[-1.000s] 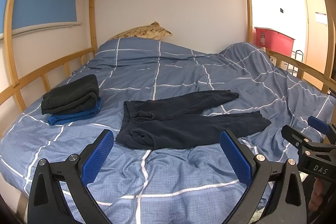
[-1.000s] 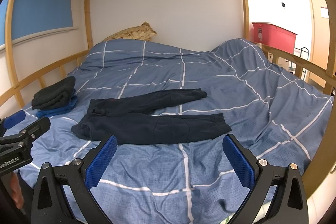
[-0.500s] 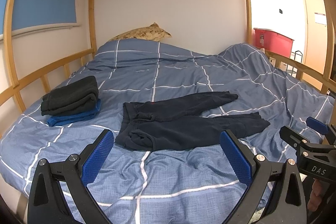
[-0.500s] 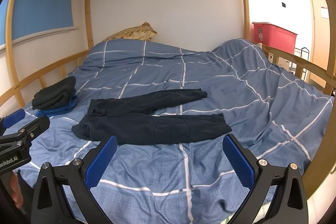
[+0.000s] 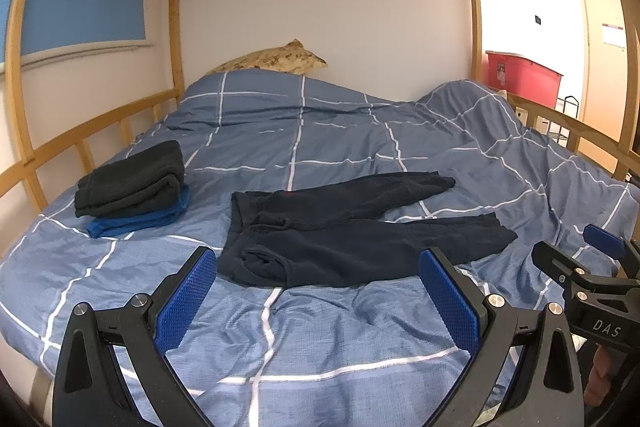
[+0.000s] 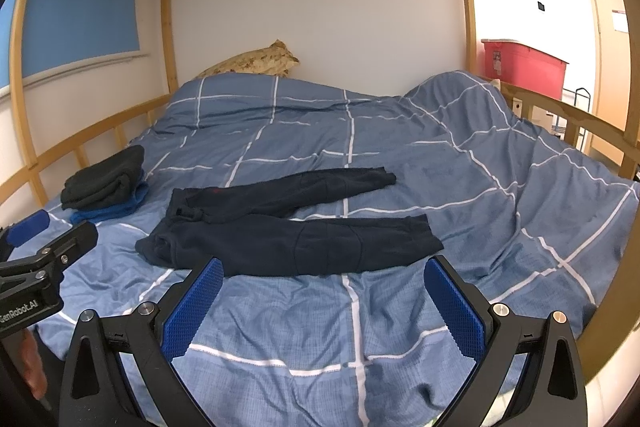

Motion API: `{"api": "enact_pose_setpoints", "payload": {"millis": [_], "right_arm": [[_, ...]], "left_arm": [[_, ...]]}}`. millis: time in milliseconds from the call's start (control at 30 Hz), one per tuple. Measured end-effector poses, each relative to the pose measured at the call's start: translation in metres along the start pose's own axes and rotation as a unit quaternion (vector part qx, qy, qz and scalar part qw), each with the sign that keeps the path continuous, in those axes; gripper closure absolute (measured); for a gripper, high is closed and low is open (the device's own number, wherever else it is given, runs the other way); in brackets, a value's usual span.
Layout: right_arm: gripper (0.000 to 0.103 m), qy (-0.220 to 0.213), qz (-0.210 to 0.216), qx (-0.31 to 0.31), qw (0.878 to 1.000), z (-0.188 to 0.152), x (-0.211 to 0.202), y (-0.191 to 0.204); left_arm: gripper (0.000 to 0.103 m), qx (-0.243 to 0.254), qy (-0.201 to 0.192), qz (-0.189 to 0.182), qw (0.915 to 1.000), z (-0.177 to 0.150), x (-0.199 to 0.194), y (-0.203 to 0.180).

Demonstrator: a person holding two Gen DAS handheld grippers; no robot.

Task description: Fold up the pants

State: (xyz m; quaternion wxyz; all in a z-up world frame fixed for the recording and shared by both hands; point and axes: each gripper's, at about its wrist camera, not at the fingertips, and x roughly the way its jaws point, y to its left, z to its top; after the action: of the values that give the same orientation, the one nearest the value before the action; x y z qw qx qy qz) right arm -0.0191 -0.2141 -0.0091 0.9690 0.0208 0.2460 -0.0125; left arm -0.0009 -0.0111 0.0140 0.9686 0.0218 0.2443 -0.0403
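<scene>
Dark navy pants (image 5: 352, 227) lie spread on the blue checked duvet, waistband to the left and both legs stretched to the right, slightly apart; they also show in the right wrist view (image 6: 288, 223). My left gripper (image 5: 320, 299) is open and empty, hovering over the near edge of the bed short of the waistband. My right gripper (image 6: 324, 307) is open and empty, just short of the near leg. The right gripper shows at the right edge of the left wrist view (image 5: 592, 263), and the left gripper shows at the left edge of the right wrist view (image 6: 44, 251).
A stack of folded dark and blue clothes (image 5: 132, 183) sits at the left of the bed near the wooden rail (image 5: 80, 139). A patterned pillow (image 5: 276, 61) lies at the head. The duvet (image 5: 500, 131) is bunched up at the right. A red bin (image 5: 520, 75) stands beyond.
Both grippers have stayed nearly still; the left view has shifted very slightly. The pants have not moved.
</scene>
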Motion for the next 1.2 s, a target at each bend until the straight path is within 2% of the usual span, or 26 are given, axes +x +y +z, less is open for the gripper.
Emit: {"api": "enact_pose_setpoints", "payload": {"millis": [267,600,767,933,1067,1167,1200], "right_arm": [[0.001,-0.016,-0.014,-0.004,1.0,0.017,0.036,-0.021],[0.001,-0.03,-0.019,-0.008,0.999,0.08,0.114,-0.06],[0.001,-0.002,-0.013,-0.012,1.0,0.103,0.172,-0.079],[0.005,0.057,0.006,0.003,0.998,0.121,0.238,-0.1],[0.01,0.117,0.028,0.051,0.991,0.129,0.291,-0.122],[0.012,0.149,0.032,0.071,0.986,0.129,0.317,-0.133],[0.015,0.159,0.031,0.078,0.984,0.129,0.324,-0.136]], "left_arm": [[0.0,0.017,-0.006,-0.029,0.9994,0.026,0.046,-0.017],[0.0,0.044,-0.002,-0.061,0.9972,0.083,0.139,-0.047],[0.0,0.06,0.029,-0.087,0.994,0.106,0.199,-0.065],[0.0,0.082,0.068,-0.089,0.9902,0.12,0.261,-0.088],[0.0,0.078,0.097,-0.098,0.9874,0.129,0.303,-0.1],[0.0,0.068,0.118,-0.103,0.9854,0.134,0.328,-0.107],[0.0,0.065,0.124,-0.103,0.9847,0.135,0.337,-0.11]]}}
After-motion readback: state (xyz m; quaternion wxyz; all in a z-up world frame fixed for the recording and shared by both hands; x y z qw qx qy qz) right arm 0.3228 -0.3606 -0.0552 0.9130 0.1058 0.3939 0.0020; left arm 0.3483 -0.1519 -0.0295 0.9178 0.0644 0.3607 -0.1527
